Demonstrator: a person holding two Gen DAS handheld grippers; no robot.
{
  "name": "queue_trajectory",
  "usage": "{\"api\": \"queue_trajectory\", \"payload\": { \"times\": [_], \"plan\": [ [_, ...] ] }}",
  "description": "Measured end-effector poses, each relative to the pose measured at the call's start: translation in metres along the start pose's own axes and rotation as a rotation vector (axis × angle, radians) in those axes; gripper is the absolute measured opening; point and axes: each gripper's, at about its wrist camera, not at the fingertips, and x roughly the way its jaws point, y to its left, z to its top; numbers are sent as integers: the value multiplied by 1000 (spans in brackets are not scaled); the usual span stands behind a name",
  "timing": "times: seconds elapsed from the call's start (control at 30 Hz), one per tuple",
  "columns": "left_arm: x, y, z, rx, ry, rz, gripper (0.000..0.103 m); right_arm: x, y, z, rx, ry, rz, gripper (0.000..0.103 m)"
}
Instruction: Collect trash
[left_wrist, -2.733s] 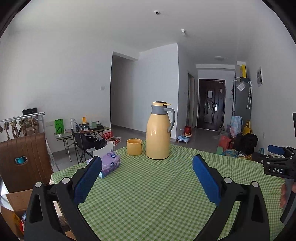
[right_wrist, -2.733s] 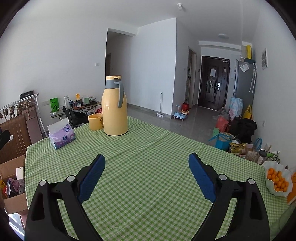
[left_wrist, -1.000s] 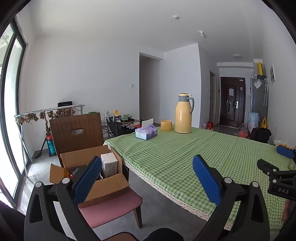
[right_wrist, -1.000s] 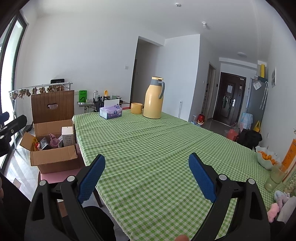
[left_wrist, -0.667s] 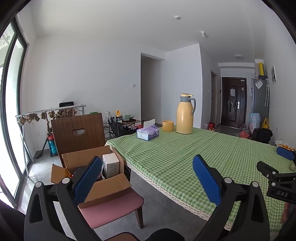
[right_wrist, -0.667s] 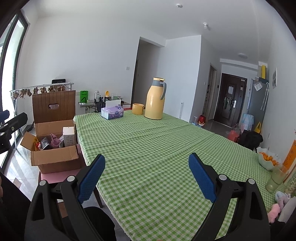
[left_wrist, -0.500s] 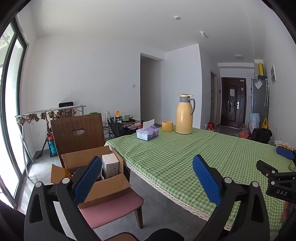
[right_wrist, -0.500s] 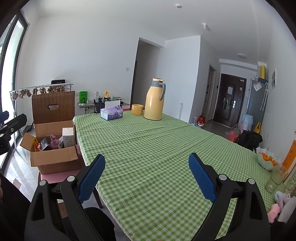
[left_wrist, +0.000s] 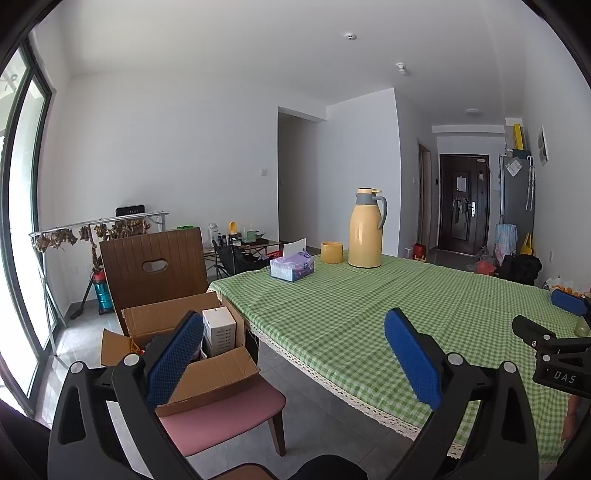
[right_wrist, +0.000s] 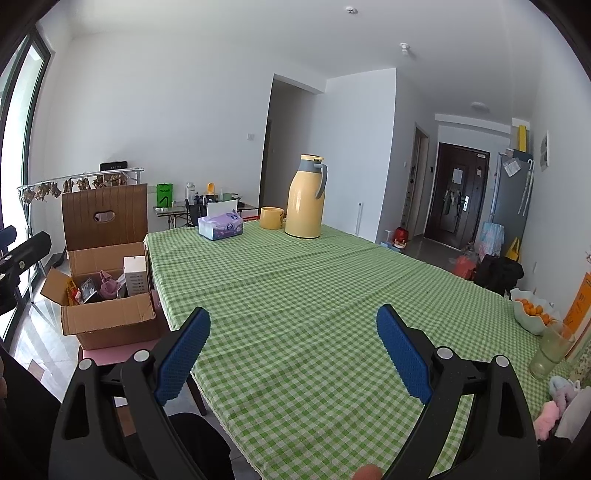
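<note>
At the far left, an open brown cardboard box (left_wrist: 192, 354) holding a white carton and oddments sat on a pink-cushioned wooden chair (left_wrist: 225, 417), just beside the table's left edge. The left gripper (left_wrist: 293, 363), its blue pads spread wide and empty, hung nearest that box, which lay ahead and to its left. The green checked tablecloth (right_wrist: 332, 314) showed no obvious trash. The right gripper (right_wrist: 293, 354) hovered over the cloth, likewise parted and holding nothing, farther from the box.

Box (right_wrist: 107, 321) on chair (left_wrist: 229, 417) left of table (right_wrist: 332, 295), jug (right_wrist: 306, 197) at far end
</note>
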Motion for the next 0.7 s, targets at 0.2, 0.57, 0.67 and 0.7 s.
{"api": "queue_trajectory", "payload": {
  "times": [0.2, 0.57, 0.67, 0.7],
  "plan": [
    [-1, -1, 0, 7, 2, -9, 95, 0, -2, -1, 15, 0, -1, 88],
    [-2, -2, 0, 6, 7, -8, 95, -2, 1, -2, 2, -16, -13, 88],
    [-2, -2, 0, 5, 8, -7, 95, -1, 2, -2, -2, -16, -10, 88],
    [-2, -2, 0, 4, 8, -7, 95, -1, 2, -2, -3, -16, -8, 88]
  ]
}}
